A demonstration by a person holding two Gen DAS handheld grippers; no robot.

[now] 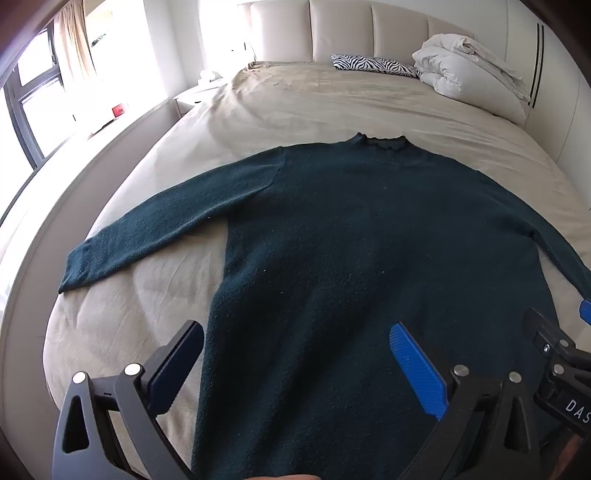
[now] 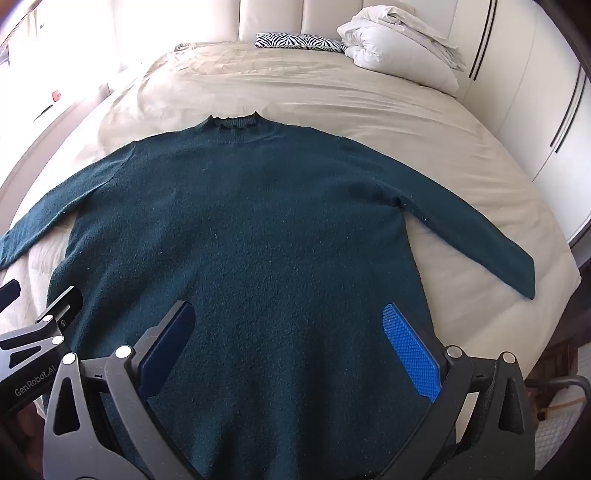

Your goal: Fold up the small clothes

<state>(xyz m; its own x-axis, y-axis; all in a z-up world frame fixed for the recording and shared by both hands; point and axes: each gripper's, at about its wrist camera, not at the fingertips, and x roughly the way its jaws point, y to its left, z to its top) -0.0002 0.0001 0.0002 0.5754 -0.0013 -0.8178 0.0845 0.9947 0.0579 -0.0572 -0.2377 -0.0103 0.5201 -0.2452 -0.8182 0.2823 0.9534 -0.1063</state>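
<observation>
A dark teal sweater lies flat on the beige bed, collar at the far end and both sleeves spread out to the sides. My left gripper hovers open over the sweater's lower left part, its left finger above the bed beside the side seam. My right gripper is open too, wide over the lower right body, nothing between its blue pads. Each gripper shows at the edge of the other's view. The sweater's bottom hem is hidden below the grippers.
The bed has a padded headboard. A zebra-print pillow and a bundled white duvet lie at its head. Windows stand left, white wardrobe doors right.
</observation>
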